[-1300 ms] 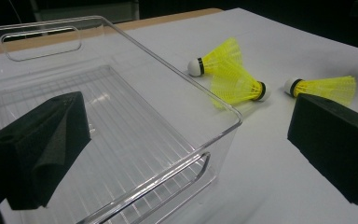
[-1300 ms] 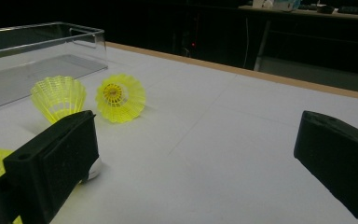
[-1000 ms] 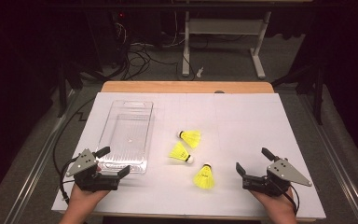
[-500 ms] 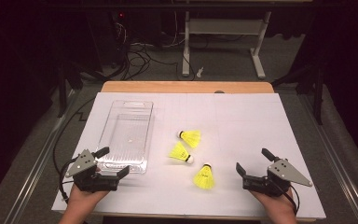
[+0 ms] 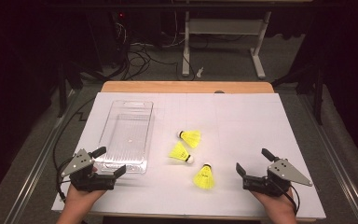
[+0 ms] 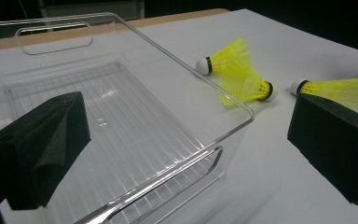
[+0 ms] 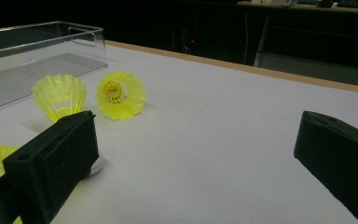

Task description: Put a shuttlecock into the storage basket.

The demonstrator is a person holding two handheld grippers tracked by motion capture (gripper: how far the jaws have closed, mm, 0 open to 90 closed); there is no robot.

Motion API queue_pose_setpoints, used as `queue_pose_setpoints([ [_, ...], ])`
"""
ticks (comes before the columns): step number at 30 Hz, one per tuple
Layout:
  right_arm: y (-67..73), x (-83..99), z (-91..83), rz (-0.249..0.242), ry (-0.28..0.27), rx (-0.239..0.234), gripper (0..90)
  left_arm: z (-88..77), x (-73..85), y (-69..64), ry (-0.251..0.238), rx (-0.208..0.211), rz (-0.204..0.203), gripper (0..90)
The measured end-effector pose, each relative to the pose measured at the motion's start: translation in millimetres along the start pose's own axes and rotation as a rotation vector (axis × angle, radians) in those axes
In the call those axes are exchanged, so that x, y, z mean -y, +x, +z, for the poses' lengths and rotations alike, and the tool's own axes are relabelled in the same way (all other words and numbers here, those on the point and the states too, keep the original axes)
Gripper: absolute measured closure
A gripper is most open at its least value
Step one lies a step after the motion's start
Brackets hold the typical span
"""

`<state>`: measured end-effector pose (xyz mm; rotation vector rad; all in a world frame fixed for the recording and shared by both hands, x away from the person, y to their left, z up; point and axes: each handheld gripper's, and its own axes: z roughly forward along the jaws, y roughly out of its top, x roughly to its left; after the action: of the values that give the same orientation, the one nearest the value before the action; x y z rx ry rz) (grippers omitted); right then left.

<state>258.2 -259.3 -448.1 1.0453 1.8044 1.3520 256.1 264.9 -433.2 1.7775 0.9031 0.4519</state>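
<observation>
Three yellow shuttlecocks lie on the white table: one (image 5: pixel 190 138) farthest back, one (image 5: pixel 181 153) in the middle, one (image 5: pixel 204 176) nearest. A clear plastic bin (image 5: pixel 126 135) stands empty to their left. My left gripper (image 5: pixel 109 161) is open at the bin's near right corner, its jaws either side of that corner (image 6: pixel 214 88) without touching it. My right gripper (image 5: pixel 252 161) is open near the front edge, right of the nearest shuttlecock, with nothing between its jaws. In the right gripper view, two shuttlecocks (image 7: pixel 59 95) (image 7: pixel 120 94) lie ahead and the third (image 7: pixel 0 156) is partly hidden behind the left jaw.
White paper (image 5: pixel 242 116) covers the table, with a wooden strip (image 5: pixel 186 87) along the far edge. Beyond it are a dark floor, cables (image 5: pixel 140 56) and a white desk frame (image 5: pixel 223 32). Metal rails (image 5: pixel 335 154) run along both sides of the table.
</observation>
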Motion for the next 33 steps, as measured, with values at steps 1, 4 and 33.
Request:
queue_pose_setpoints([
  [1, 0.2, 0.0, 0.0, 0.001, 0.001, -0.001, 0.2, -0.9, 0.1, 1.1, -0.001, -0.002, -0.002, 0.3],
  [4, 0.0, -0.1, 0.3, -0.002, 0.001, -0.001, 0.3, -3.1, 0.7, 4.8, -0.005, -0.010, -0.012, 0.3],
  [33, -2.6, 2.6, 2.3, 0.012, 0.012, 0.008, 0.3, -35.9, 12.4, 51.9, -0.042, -0.127, -0.119, 0.3],
])
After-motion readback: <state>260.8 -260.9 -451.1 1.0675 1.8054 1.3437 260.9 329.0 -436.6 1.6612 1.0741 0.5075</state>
